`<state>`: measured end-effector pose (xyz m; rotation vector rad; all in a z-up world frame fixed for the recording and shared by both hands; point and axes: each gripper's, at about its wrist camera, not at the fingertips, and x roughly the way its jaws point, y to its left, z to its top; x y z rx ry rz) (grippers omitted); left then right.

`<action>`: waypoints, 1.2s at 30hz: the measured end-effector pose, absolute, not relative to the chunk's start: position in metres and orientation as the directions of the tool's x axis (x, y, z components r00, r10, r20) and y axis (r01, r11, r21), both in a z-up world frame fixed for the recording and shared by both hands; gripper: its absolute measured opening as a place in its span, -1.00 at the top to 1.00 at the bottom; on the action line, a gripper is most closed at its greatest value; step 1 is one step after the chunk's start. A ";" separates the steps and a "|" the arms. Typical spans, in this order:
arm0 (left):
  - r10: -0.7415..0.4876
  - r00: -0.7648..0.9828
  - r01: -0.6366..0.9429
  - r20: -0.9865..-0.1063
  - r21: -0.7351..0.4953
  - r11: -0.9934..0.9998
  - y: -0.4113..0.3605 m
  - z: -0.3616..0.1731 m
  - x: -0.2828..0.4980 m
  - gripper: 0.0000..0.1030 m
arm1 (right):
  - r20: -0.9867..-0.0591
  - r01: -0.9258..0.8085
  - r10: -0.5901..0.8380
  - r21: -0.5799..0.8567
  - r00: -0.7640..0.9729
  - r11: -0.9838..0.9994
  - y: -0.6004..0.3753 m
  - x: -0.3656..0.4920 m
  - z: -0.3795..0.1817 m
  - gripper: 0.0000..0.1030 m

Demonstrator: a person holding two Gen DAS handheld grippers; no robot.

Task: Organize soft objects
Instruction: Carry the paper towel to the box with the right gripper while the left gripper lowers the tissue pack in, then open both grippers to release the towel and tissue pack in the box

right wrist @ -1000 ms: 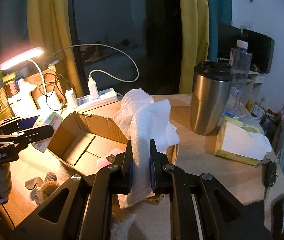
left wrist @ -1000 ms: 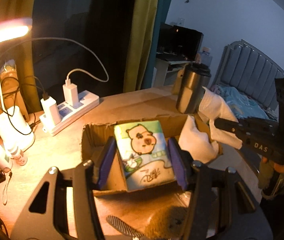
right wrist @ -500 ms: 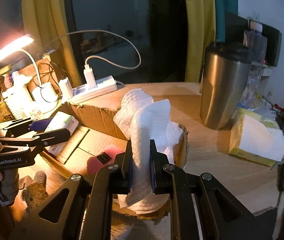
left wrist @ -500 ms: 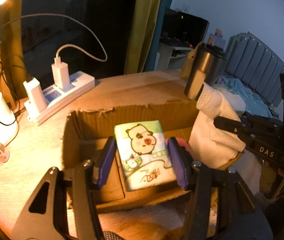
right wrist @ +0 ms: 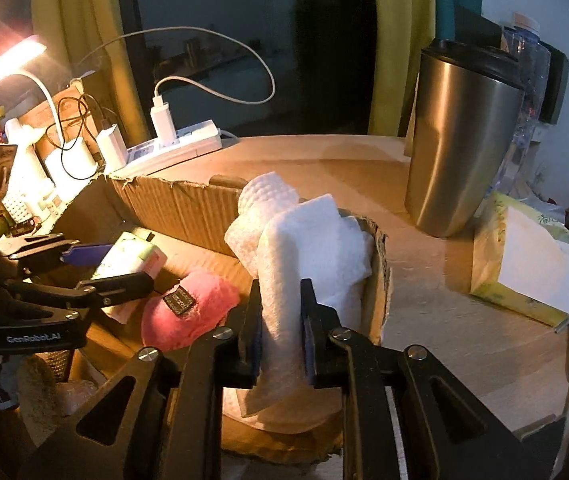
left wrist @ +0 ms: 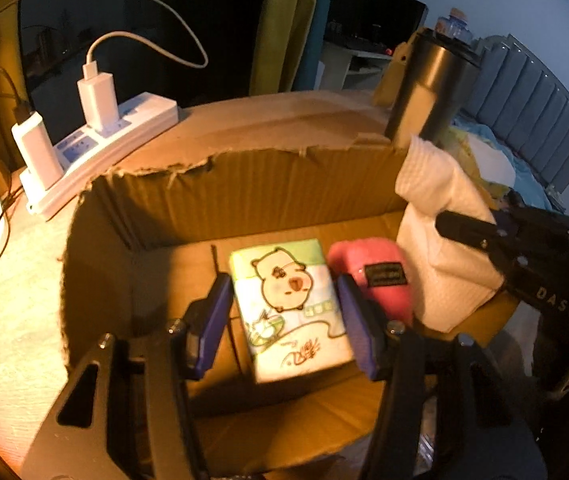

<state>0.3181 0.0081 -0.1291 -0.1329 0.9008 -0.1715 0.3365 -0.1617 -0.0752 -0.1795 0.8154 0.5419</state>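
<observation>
Left tool (left wrist: 286,316) is gripping the tissue pack (left wrist: 290,306) between its purple pads (left wrist: 212,320), jaws partly open around the pack's width. Pack with the cartoon print is sitting at centre of the left wrist frame, inside the cardboard box (left wrist: 244,196), low over the box floor; can't tell if it's touching the floor.

Pink plush (left wrist: 372,272) is lying on the box floor just right of the left tool's right pad.

Right tool (right wrist: 280,328) is straddling the white cloth (right wrist: 296,252), bottom centre of the right wrist frame. Its jaws have just been opening, with the cloth between them. Pads are sitting right against the cloth on both sides; can't tell if they're pressing. Cloth is bunching up against the box's right wall, upper part leaning on the rim.

In the right wrist view the left tool is showing at left edge, pack in it, plush just below-right of it.

Steel tumbler (right wrist: 460,140) is standing on the desk (right wrist: 424,296) at upper right, outside the box. Power strip (right wrist: 172,150) at upper left.
</observation>
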 end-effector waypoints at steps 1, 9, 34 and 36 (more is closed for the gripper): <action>-0.206 0.608 0.093 -0.767 -0.189 0.978 0.008 -0.129 0.318 -0.08 | -0.727 -0.529 0.397 0.055 0.560 0.847 -0.161 0.335 -0.074 0.42; -0.216 0.592 0.094 -0.777 -0.199 0.975 0.008 -0.133 0.322 -0.10 | -0.678 -0.483 0.367 0.020 0.637 0.875 -0.174 0.337 -0.060 -0.08; -0.215 0.619 0.081 -0.755 -0.210 0.974 0.011 -0.116 0.312 -0.36 | -0.780 -0.376 0.241 0.008 0.578 0.927 -0.183 0.353 -0.105 -0.20; -0.209 0.629 0.076 -0.749 -0.208 0.975 0.012 -0.111 0.310 -0.36 | -0.776 -0.377 0.238 0.000 0.585 0.926 -0.182 0.351 -0.102 -0.20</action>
